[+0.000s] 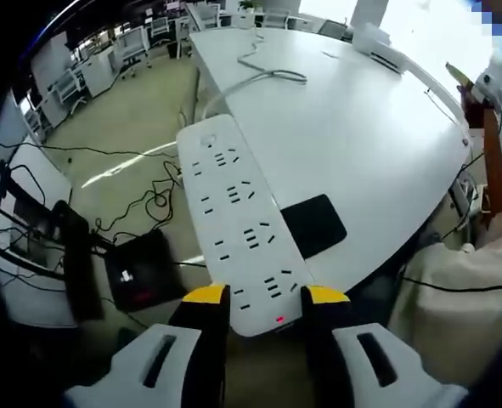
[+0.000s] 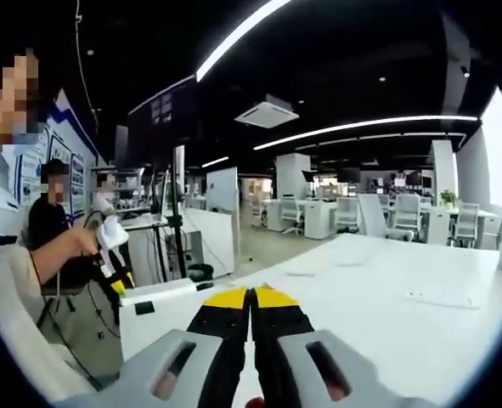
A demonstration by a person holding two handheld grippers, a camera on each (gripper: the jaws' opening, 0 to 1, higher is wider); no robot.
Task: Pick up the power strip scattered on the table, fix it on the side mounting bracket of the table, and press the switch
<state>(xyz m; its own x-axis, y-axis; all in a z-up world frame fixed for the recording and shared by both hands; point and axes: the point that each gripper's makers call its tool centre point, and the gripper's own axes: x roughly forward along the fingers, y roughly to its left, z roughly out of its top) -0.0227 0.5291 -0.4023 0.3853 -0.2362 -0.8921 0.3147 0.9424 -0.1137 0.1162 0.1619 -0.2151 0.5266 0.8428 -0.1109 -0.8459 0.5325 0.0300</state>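
Note:
A long white power strip (image 1: 238, 221) with several socket rows and a small red light near its close end is held lengthwise in my left gripper (image 1: 266, 296), whose yellow-tipped jaws are shut on its near end. Its white cable (image 1: 259, 76) trails back across the white table (image 1: 361, 144). The strip hangs over the table's edge, beside a black pad (image 1: 315, 224) on the tabletop. My right gripper (image 2: 251, 297) points level across the white table (image 2: 386, 314), jaws pressed together with nothing between them.
Black boxes (image 1: 140, 270) and loose cables (image 1: 149, 200) lie on the floor left of the table. A white box (image 2: 161, 310) stands at the left in the right gripper view. People (image 2: 64, 246) stand at left, with office desks and chairs (image 2: 335, 212) behind.

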